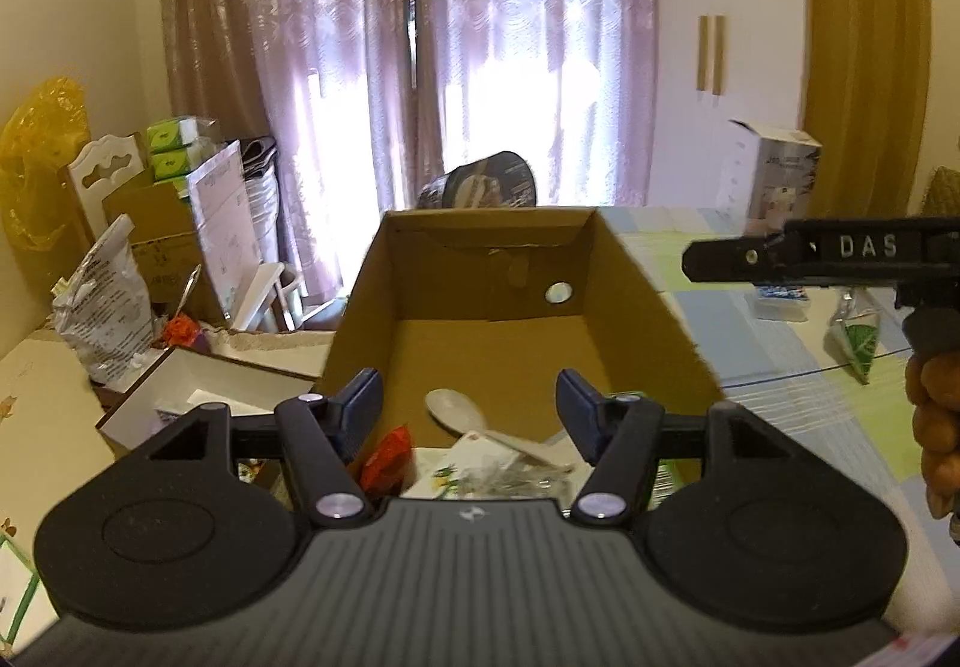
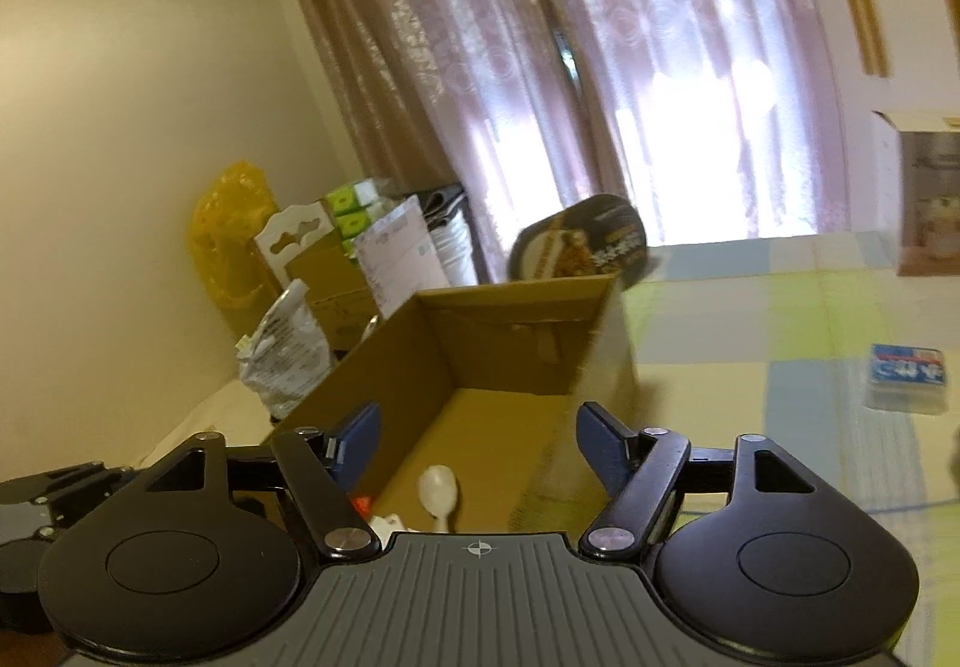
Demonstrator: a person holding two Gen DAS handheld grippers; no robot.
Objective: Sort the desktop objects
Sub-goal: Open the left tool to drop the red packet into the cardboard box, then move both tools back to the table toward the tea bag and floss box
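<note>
You are holding both tongs over the open cardboard box (image 1: 492,271), and both are standing apart with nothing between the pads: the left tongs (image 1: 469,403) are hovering above the box's near end, the right tongs (image 2: 478,436) are looking down into it from its right side. Inside the box a pale plastic spoon (image 1: 456,409), a red packet (image 1: 387,457) and some crinkly clear wrapping over a white card (image 1: 480,463) are already lying on the bottom.

Things left to sort are sitting out on the checked bench (image 1: 780,355): a small blue-and-white packet (image 2: 907,376) and a green triangular pouch (image 1: 858,337), both well apart from the box. The packet is looking light and soft-sided, so you are likely wanting to pinch it across its short sides, gently, since film wrapping tends to slip. The pouch is probably limp; its sealed top edge seems the surest hold.
</note>
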